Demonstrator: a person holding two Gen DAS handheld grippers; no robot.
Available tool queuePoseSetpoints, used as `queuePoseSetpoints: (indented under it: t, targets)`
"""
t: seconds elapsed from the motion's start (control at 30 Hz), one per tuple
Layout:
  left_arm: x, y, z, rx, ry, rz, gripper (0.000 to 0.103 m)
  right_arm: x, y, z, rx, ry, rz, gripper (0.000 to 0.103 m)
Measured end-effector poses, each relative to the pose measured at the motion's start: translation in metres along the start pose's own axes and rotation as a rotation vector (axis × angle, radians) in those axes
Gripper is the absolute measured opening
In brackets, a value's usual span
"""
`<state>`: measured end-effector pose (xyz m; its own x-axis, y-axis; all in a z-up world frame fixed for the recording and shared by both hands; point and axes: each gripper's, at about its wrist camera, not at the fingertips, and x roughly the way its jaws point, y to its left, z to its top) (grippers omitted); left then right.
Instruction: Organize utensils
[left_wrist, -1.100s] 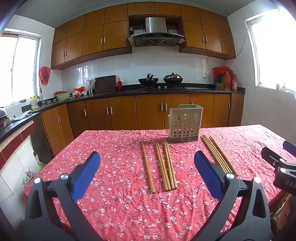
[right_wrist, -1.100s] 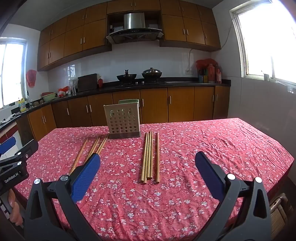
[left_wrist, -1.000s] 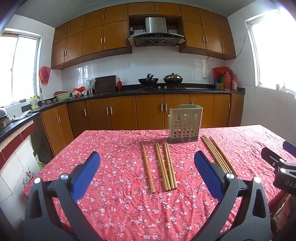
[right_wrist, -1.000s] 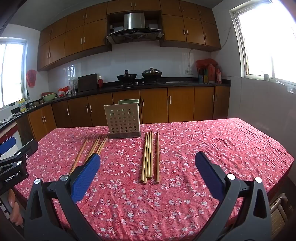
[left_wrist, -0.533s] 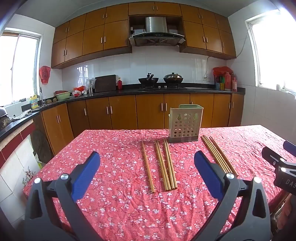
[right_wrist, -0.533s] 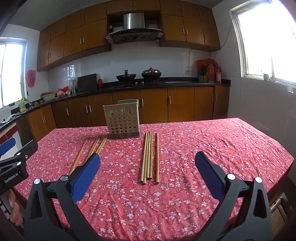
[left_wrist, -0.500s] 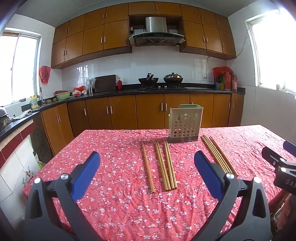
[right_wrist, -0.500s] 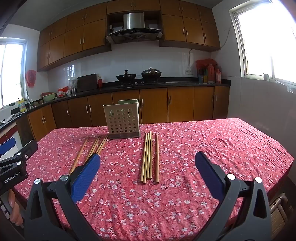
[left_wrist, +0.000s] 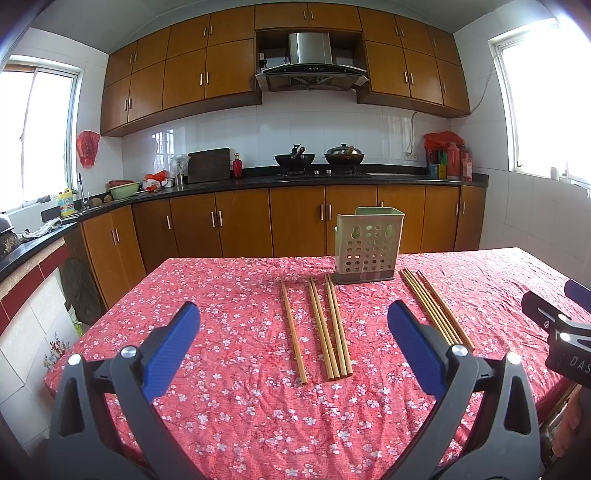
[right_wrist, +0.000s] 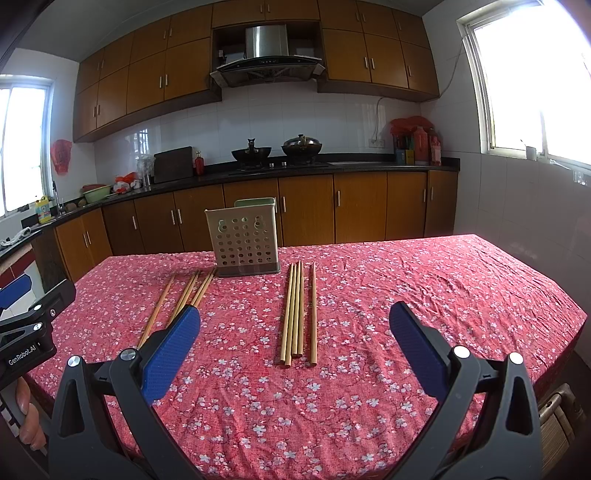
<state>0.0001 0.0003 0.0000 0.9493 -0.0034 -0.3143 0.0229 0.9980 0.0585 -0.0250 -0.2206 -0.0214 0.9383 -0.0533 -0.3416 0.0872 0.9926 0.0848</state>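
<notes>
Change since earlier: nothing has shifted; both grippers hang where they were, and every stick lies as it did.
Left wrist view, gripper: left gripper hovers above the near edge of the surface, jaws spread wide and empty.
Left wrist view, holder: pale green perforated plastic utensil holder stands upright near the far edge, open top up, probably set there to take the sticks.
Left wrist view, count: left-hand bamboo chopsticks, five by my count: one lying alone, then two pairs, all pointing from the holder towards the near edge.
Left wrist view, neighbour: right gripper shows at the right edge.
Right wrist view, gripper: its jaws are equally wide apart, holding nothing.
Right wrist view, count: right-hand bamboo chopsticks, four, three touching and one just beside; the left-hand group is partly hidden by a blue pad.
Placement: both groups flank the holder, likely one per gripper.
Progress: no stick is in the holder yet.
</notes>
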Motion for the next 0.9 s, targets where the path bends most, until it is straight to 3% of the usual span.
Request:
queuePoseSetpoints:
  t: [0.9]
  targets:
    - [0.0032, -0.0046, -0.0024, -0.001, 0.003, 0.0, 0.099, 0.0003, -0.0009, -0.0006, 0.001, 0.001, 0.001, 0.101]
